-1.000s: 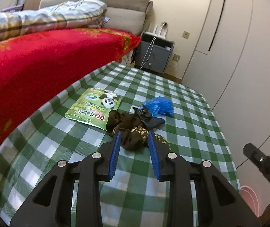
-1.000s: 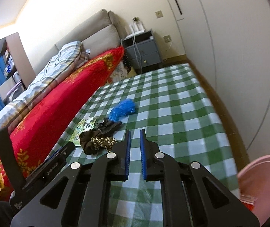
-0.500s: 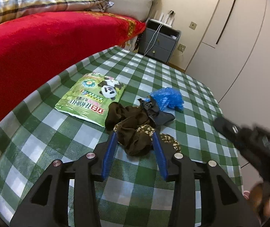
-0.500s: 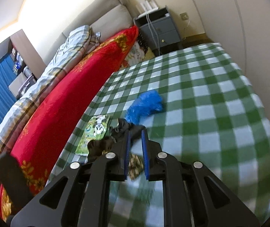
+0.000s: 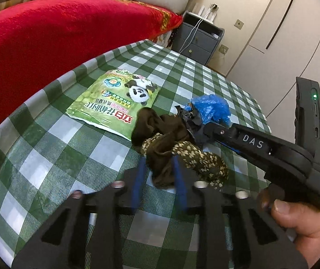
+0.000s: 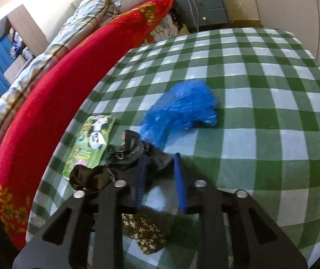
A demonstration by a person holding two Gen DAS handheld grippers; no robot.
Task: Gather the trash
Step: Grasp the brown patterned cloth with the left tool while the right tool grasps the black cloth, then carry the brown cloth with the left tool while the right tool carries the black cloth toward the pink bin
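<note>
cloth (image 5: 54, 157): being spread over the floor, with everything else lying on it
bed (image 5: 47, 33): being kept along the cloth's left edge
packet (image 5: 115, 103): lying flat, nearest the bed
sock heap (image 5: 166, 148): being piled just right of the packet, touching its corner
dark scrap (image 6: 135, 152): sitting between the sock heap and the plastic bag
plastic bag (image 6: 180, 112): lying behind the scrap, touching it
nightstand (image 5: 197, 42): being kept at the far end, beside the bed's head

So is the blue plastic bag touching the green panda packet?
Apart. In the left wrist view, the blue plastic bag and the green panda packet have checked cloth showing between them.
</note>
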